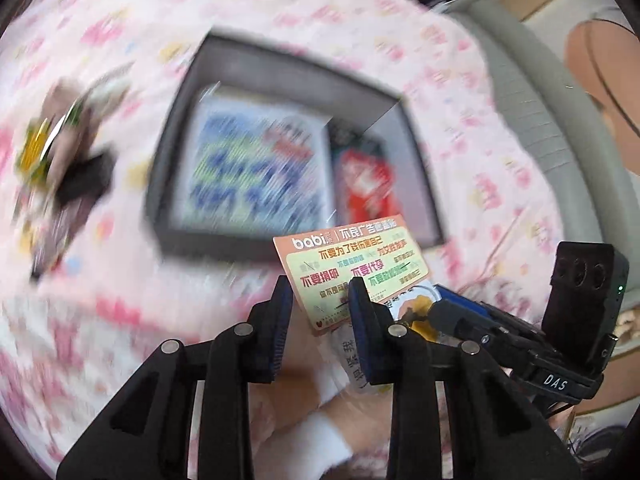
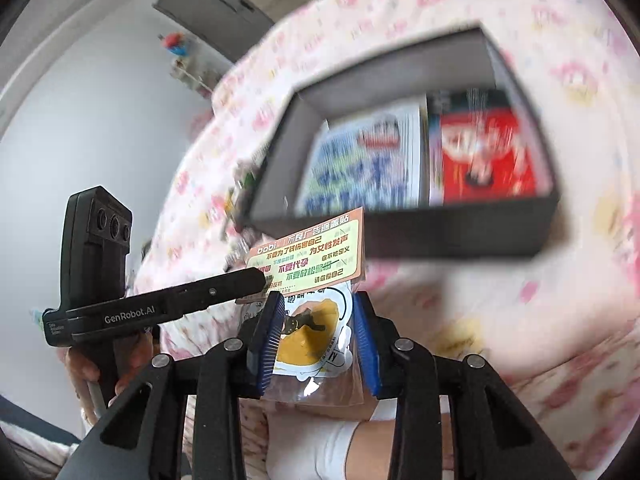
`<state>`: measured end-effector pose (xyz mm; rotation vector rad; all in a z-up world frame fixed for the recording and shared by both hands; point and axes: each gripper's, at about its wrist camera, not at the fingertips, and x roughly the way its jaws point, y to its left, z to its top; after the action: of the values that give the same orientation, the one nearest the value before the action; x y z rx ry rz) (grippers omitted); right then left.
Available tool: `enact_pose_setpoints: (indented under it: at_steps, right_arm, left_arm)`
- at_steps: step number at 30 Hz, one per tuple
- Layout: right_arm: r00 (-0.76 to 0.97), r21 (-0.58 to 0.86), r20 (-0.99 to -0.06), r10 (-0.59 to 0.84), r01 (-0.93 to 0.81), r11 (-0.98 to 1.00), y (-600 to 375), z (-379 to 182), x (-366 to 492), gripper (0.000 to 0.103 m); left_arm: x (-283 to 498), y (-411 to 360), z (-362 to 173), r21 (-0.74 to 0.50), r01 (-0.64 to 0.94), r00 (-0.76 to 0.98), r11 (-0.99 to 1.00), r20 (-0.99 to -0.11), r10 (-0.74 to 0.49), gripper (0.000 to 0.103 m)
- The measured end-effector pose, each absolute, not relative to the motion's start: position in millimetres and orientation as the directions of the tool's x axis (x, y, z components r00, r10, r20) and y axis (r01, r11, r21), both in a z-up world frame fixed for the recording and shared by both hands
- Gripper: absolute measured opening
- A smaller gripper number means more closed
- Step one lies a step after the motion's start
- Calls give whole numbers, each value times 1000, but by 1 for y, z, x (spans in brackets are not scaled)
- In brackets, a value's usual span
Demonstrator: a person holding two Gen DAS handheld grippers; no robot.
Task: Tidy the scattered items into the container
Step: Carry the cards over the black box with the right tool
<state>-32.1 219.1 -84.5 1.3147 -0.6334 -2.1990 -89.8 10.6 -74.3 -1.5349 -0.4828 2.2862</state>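
- Sticker packet (image 1: pixel 352 268): held in the air just in front of the dark box (image 1: pixel 256 60), not yet over its opening.
- Loose items (image 1: pixel 52 152) lie on the bedsheet (image 1: pixel 280 4) to the left of the box, blurred.
- Left claw (image 1: pixel 320 292): narrow; the orange card sits between its fingers, though contact on both pads cannot be confirmed.
- Right claw (image 2: pixel 318 312): narrow, with the clear lower half of the packet between its blue pads (image 2: pixel 268 336).
- Box contents: a blue-printed booklet (image 1: pixel 248 160) on the left, a red packet (image 1: pixel 368 188) on the right.
- Procedure: carry the packet level over the near wall, lower it flat, then let both claws go together.
- Surface: soft pink-patterned bedsheet; the box may tip if pressed.
- Room: white wall (image 2: pixel 80 120) and a grey door (image 2: pixel 216 4) behind.
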Motion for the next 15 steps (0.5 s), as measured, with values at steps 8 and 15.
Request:
enact_pose_setpoints:
  at_steps: [8,15]
  right_arm:
    - [-459,510,-717,-524,167,-844,247,-80,-111,31]
    - [-389,478,-782,-486,126,-869,255,-120,-141,31]
  left_arm:
    - [-177,47,-80,-572,-165,-301,-803,-746,594,28]
    - [-208,67,-134,-515,-116,-214,-849,-822,528,28]
